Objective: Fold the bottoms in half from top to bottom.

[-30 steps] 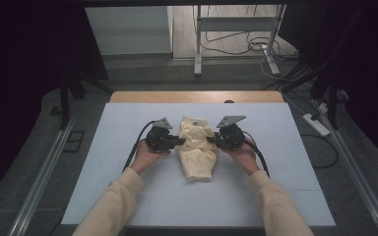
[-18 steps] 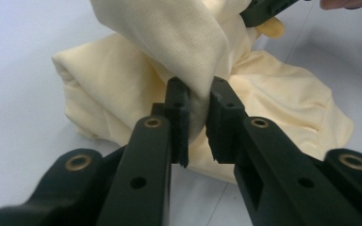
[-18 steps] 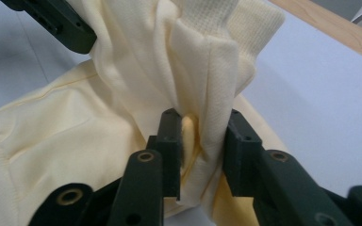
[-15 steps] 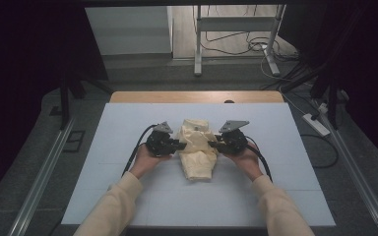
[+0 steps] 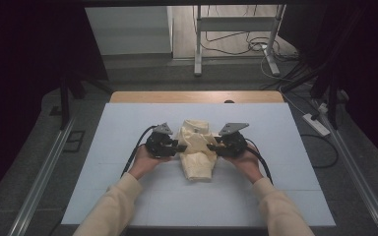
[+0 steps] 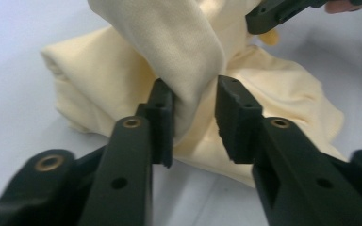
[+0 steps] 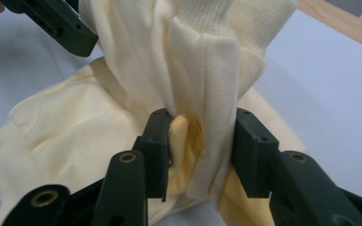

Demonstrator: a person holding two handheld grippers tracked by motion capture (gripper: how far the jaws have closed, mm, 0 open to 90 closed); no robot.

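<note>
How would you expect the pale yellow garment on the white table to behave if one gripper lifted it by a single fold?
The pale yellow garment would probably flop and drape: its folds already sag around the left gripper and right gripper. It looks light, a soft knit with ribbed edges. It seems unlikely to slip, since the fabric bunches easily; the loosely folded bundle would probably unfold when raised.

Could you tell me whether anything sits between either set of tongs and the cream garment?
Nothing visible does. A fold of the cream garment lies between the jaws of the left tongs and right tongs, which have just been opening.
</note>
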